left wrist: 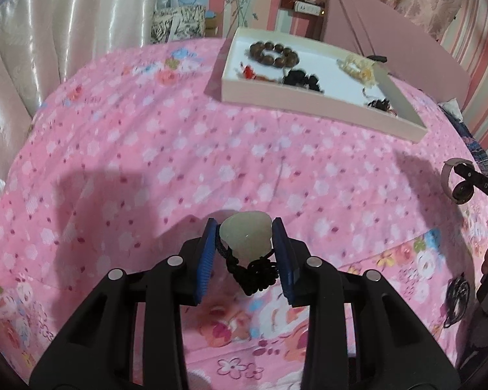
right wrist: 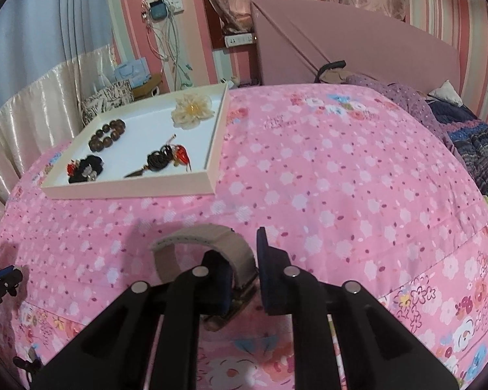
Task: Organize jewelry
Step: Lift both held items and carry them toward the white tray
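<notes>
We hold the jade pendant (left wrist: 244, 232) in the left gripper (left wrist: 245, 243); the right gripper (right wrist: 244, 269) seems clamped on the watch (right wrist: 208, 253). Next, both go to the tray (left wrist: 309, 104) at one o'clock.

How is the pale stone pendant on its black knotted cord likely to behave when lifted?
The pendant looks smooth and rounded, so it may slip between flat pads. Its black cord hangs loose, so it probably flops and swings. Being stone-like, it likely feels heavy for its size.

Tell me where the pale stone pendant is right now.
In the left wrist view, the pale stone pendant sits low at centre between the left gripper's blue pads, above the pink bedspread, well short of the tray.
</notes>
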Tool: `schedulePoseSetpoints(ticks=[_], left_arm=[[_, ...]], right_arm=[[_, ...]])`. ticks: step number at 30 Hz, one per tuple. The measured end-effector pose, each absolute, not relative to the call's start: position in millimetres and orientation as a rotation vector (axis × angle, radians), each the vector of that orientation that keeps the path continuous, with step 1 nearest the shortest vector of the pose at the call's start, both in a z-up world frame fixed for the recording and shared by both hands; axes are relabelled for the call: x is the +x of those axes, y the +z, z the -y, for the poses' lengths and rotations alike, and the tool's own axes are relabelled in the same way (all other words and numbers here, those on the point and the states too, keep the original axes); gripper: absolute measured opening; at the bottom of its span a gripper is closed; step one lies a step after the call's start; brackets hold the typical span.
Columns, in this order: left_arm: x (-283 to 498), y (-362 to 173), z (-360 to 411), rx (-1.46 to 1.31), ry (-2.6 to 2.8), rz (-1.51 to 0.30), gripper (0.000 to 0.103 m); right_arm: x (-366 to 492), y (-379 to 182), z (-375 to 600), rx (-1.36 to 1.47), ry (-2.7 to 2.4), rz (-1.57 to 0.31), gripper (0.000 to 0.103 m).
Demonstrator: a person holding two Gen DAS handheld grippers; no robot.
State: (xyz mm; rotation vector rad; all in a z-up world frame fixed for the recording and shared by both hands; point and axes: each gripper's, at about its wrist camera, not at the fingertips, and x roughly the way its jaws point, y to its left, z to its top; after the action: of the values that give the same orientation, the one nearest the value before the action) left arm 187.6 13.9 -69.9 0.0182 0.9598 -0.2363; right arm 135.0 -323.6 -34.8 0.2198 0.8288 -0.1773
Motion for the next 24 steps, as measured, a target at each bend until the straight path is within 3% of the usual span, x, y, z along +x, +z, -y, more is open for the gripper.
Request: schedulePoseSetpoints(ticks=[12,24], left_arm=[[247,-16,37,-0.003,-0.351,-0.918,0.033],[343,0,100,-0.018,-0.415,-0.885,0.033]], right_arm=[[175,5,306,0.19,-0.105,-0.811,0.013],[272,19,297,0.189,-0.083,-0.815,0.013]])
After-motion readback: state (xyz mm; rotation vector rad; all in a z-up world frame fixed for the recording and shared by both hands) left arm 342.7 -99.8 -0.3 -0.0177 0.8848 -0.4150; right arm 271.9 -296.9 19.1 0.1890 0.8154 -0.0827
